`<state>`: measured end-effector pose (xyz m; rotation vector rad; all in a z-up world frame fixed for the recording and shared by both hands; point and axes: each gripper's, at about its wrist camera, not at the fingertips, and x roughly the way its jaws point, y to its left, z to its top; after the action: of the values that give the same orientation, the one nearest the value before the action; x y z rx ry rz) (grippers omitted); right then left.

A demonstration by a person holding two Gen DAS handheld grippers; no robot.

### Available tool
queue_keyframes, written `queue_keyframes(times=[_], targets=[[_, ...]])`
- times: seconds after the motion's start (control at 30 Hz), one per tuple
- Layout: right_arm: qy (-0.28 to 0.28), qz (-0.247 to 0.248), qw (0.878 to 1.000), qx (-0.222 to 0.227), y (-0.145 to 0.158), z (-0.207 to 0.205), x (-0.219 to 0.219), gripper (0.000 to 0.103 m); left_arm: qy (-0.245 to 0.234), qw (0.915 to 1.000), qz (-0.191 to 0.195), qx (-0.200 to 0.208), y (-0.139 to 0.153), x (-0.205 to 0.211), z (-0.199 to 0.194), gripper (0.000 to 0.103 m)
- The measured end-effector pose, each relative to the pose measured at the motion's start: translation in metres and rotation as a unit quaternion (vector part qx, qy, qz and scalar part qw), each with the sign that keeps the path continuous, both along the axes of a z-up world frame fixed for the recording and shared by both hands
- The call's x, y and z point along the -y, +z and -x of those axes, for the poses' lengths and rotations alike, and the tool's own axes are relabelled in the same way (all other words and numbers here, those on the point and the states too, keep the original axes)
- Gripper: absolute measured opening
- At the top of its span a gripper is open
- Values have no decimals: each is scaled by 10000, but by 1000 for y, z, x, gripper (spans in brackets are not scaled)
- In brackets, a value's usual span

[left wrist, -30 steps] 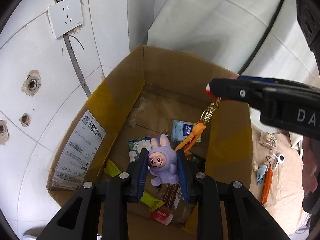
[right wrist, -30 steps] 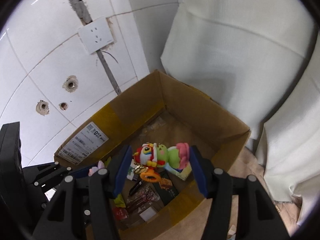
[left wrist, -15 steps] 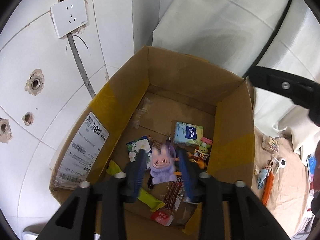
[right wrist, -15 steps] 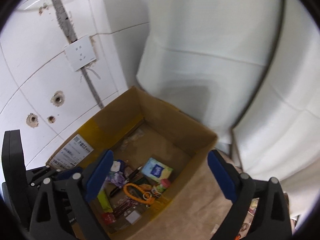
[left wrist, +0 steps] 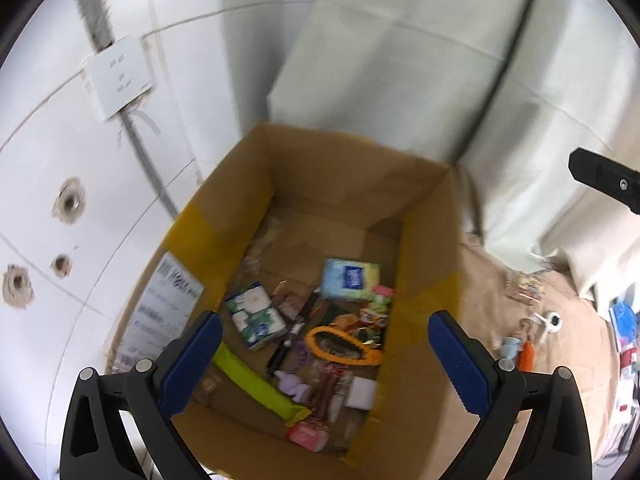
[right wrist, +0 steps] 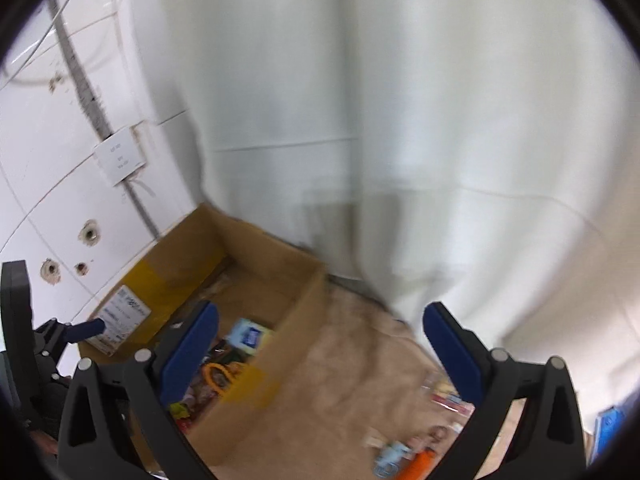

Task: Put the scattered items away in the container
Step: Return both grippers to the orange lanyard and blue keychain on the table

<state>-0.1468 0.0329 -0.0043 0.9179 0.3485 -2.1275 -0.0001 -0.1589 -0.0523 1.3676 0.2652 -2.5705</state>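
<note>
- The left tongs [left wrist: 324,356] now gape wide and empty above the cardboard box [left wrist: 424,280]; a second ago they pinched the purple bunny toy [left wrist: 294,386], which now lies on the box floor beside the yellow-green packet [left wrist: 256,380].
- The right tongs [right wrist: 318,344] are likewise spread wide with nothing between them; the orange-ringed keychain [left wrist: 340,344] they carried has dropped in next to the blue tissue pack [left wrist: 350,278].
- Both drops are done, so the box holds two more items.
- Farther right, on the tan floor cloth [right wrist: 360,380], an orange-and-blue trinket [right wrist: 404,458] and other small bits remain loose.
- The right tongs have already swung away toward them; that looks like the next pickup.
</note>
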Motion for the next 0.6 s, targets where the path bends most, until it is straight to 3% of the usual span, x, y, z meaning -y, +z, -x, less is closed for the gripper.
queue_keyframes(times=[0.13,0.37,0.6], targets=[[-524,-129,9985,-36,0,12,-49,103,-331,9994,-56,-90,13,-33,10,103],[-1247,-472,9910,144,-27,22,-132,103,-1050,9942,-146,-171,21,-109,32,103],[-1776,-893,9794,358,-68,12,-186,103,-1564,9842,-825,-13,-8,-175,45,103]])
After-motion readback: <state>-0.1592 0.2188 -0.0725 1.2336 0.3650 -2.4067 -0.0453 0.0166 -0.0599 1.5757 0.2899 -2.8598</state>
